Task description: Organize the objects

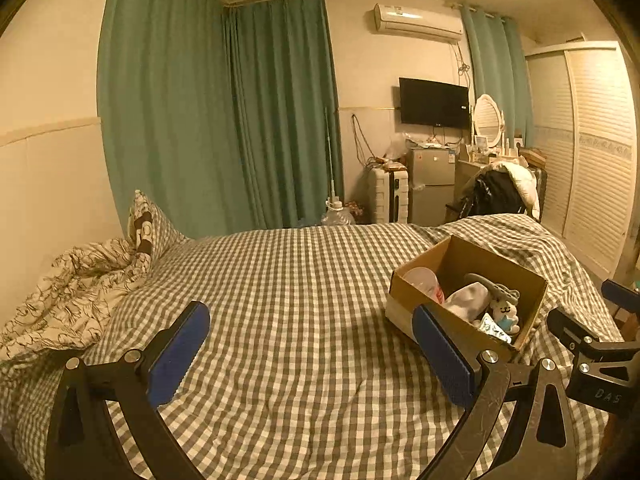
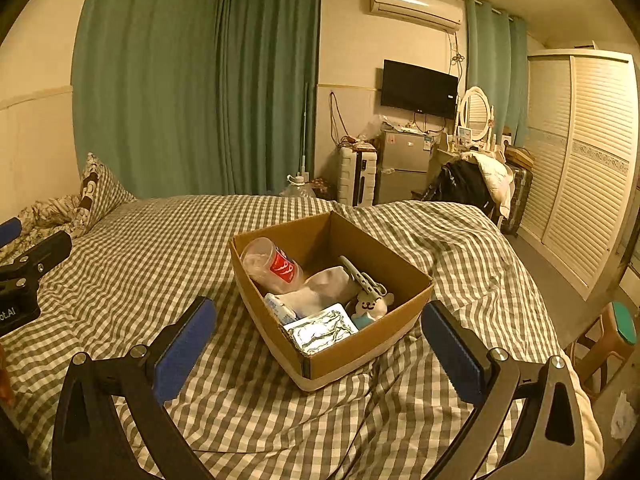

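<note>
Now both grippers, left (image 1: 310, 332) & right (image 2: 318, 326), jaws wide apart above checked bed (image 2: 160, 248), cardboard box (image 2: 360, 344) near bed's right edge

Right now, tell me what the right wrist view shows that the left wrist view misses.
Only the right wrist view shows the foil blister pack in the cardboard box and the green-topped stool. Only the left wrist view shows the wide bare stretch of checked bedspread left of the box. Both show the box, red-labelled bottle, white plush toy, and both hand-held grippers open.
</note>
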